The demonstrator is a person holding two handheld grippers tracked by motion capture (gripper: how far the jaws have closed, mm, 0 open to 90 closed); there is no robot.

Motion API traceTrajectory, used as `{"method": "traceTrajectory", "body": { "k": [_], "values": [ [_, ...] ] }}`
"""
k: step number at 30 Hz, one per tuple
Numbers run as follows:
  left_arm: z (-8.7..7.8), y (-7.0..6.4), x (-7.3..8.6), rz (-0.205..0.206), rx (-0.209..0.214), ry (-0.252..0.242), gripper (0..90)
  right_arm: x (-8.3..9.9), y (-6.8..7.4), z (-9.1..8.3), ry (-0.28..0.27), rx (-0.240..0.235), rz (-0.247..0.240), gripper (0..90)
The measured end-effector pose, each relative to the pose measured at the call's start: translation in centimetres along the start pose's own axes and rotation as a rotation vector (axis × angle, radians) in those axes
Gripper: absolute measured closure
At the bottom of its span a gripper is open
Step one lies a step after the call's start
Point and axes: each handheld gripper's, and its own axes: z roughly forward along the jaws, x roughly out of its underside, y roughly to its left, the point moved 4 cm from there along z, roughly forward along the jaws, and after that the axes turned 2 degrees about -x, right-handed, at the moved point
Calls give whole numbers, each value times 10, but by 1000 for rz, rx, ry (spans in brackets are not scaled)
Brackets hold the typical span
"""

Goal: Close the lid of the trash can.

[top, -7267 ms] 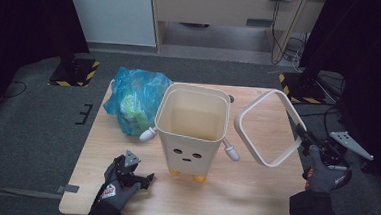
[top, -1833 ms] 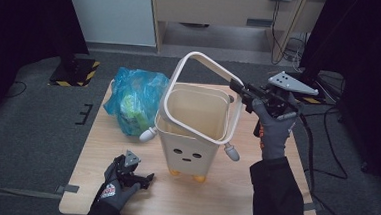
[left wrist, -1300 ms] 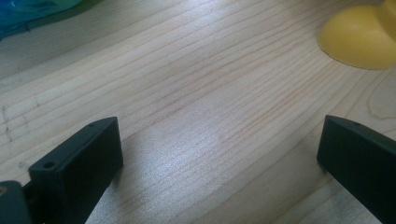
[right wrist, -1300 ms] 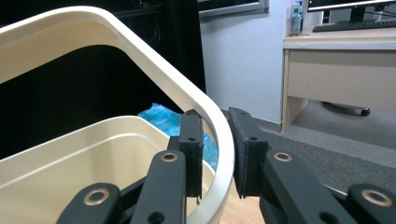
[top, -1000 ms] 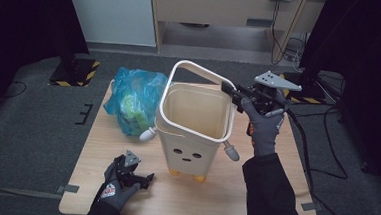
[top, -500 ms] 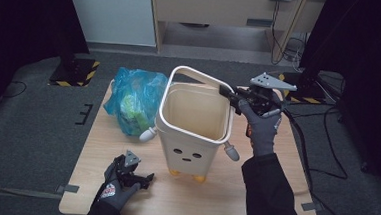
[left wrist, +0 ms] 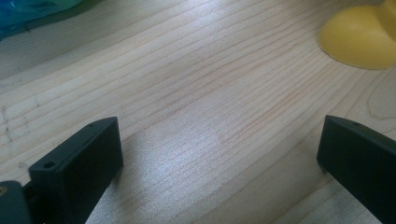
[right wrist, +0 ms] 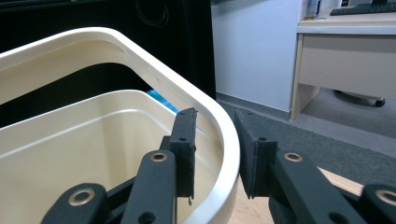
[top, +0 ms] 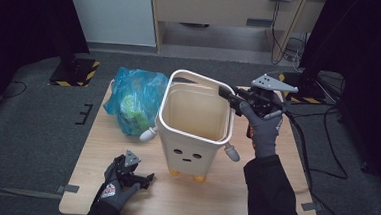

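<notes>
At table's near-left: left gripper [top: 133, 173] resting on the table [top: 222, 204], jaws wide apart, nothing between them — idle. Far left: blue bag [top: 133, 101]. Centre: bin [top: 194, 133], upright, with ring [top: 200, 78] tilted over its mouth, far edge raised. Right: right gripper [right wrist: 215, 154] clamped on the ring's rim, one finger [right wrist: 184, 140] inside, one outside. Step judged: seating ring on bin. Next: lower level, press flush, then release.

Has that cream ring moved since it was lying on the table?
Yes. The ring, held by the right gripper, has gone left from the table's right side onto the bin.
</notes>
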Motion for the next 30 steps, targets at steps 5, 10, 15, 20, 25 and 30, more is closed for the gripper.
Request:
{"method": "traceTrajectory", "body": {
  "k": [5, 10, 15, 20, 25, 30],
  "values": [
    [0, 0, 0, 0, 0, 0, 0, 0, 0, 0, -6, 0, 1, 689],
    [0, 0, 0, 0, 0, 0, 0, -2, 0, -3, -14, -6, -3, 685],
    [0, 0, 0, 0, 0, 0, 0, -2, 0, -2, -18, 3, -1, 701],
    [0, 0, 0, 0, 0, 0, 0, -2, 1, -2, -18, 10, 14, 704],
    [0, 0, 0, -1, 0, 0, 0, -4, 1, -2, -11, 4, 50, 705],
    [0, 0, 0, -2, 0, -1, 0, -3, 1, 1, 6, 10, 48, 704]
  ]
}}
